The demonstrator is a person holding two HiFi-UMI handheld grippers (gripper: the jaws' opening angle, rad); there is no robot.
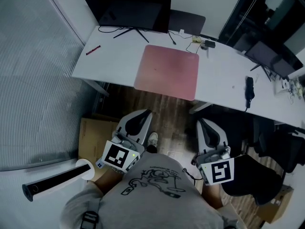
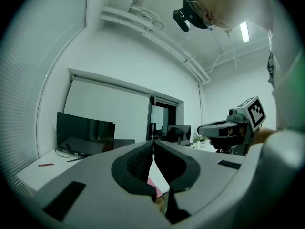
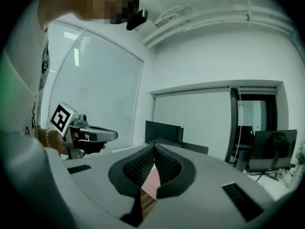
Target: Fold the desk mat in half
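Near the front edge of the white curved tabletop [image 1: 114,56] we see the flat, matte pink desk mat [image 1: 167,71], a rounded-corner rectangle lying unfolded. Whether its near side overhangs that edge we cannot tell. Both grey plastic tongs sit low over the brown wood-plank floor [image 1: 167,111], well apart from the mat. The left tongs [image 2: 152,146] and the right tongs [image 3: 153,148] are closed tip to tip on nothing, their black pads [image 2: 137,165] finely ribbed. Through each narrow gap below the tips only a pink sliver of mat shows.
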